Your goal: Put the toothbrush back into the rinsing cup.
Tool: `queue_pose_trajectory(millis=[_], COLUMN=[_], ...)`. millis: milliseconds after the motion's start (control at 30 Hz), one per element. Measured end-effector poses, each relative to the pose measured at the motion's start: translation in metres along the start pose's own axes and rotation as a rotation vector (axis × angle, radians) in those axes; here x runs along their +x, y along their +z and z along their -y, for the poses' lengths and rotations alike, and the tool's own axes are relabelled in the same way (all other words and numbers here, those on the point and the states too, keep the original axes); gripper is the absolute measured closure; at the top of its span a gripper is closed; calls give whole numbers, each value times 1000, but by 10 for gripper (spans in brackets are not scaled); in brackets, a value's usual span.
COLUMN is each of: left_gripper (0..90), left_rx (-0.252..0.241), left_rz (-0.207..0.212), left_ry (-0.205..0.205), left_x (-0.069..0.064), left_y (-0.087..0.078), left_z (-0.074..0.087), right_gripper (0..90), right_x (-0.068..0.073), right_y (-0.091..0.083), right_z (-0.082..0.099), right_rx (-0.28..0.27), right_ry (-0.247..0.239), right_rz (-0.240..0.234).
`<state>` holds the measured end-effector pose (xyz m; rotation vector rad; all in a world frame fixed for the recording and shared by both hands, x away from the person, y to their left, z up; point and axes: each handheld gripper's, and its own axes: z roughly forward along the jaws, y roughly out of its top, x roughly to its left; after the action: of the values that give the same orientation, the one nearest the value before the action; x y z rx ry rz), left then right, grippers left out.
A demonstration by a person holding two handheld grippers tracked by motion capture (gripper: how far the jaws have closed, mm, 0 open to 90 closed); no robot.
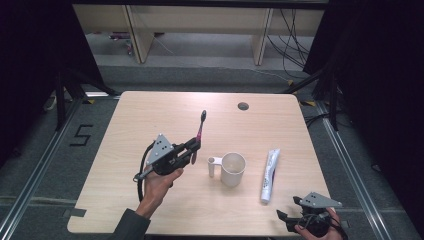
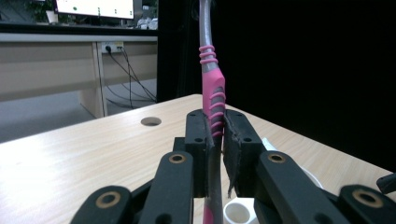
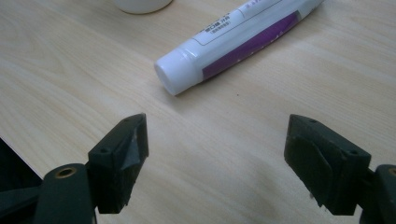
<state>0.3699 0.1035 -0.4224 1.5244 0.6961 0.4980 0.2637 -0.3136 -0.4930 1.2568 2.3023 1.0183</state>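
My left gripper point(image 1: 196, 145) is shut on the pink and grey handle of a toothbrush point(image 1: 201, 128), which points up and away with its dark head over the table. In the left gripper view the toothbrush point(image 2: 212, 93) is pinched between the two black pads point(image 2: 239, 140). A white mug point(image 1: 233, 169) stands just right of that gripper. A white and purple toothpaste tube point(image 1: 270, 175) lies right of the mug, cap toward me. My right gripper point(image 1: 283, 218) stays open near the table's front right corner, and its view has the toothpaste tube point(image 3: 233, 37) lying ahead of the empty jaws.
The light wooden table point(image 1: 150, 115) has a round cable hole point(image 1: 243, 106) near its far edge. Past the table are desk legs and cables on the floor. A floor marking "5" point(image 1: 82, 134) lies to the left.
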Motion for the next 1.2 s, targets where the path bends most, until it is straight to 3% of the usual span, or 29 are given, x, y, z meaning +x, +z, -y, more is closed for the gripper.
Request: queue_pose_trajectory(millis=[133,600,767,800,833,900,1200], left_gripper=[799,800,800,800,800,801,802], left_rx=[-30,-75,-75,-72,-69,-73,-62], left_rz=[19,34,54,55,57,67,72], left_ry=[19,-4,6,14,16,25,45], left_x=[-3,-7,-12,-12,-13,-14,-15], left_y=[6,25,34,36,37,40,46], left_z=[-2,-2,-1,0,2,8,20], right_gripper=[228,228,228,228,228,228,228], right_x=[0,1,1,3,2,3,2], right_y=[0,1,1,0,0,1,1], right_z=[0,0,0,0,0,0,0], right_rx=[-5,6,1,7,-4,7,-1], right_ry=[-7,0,3,29,4,22,9], right_rz=[1,-10,-9,-10,5,-14,-7])
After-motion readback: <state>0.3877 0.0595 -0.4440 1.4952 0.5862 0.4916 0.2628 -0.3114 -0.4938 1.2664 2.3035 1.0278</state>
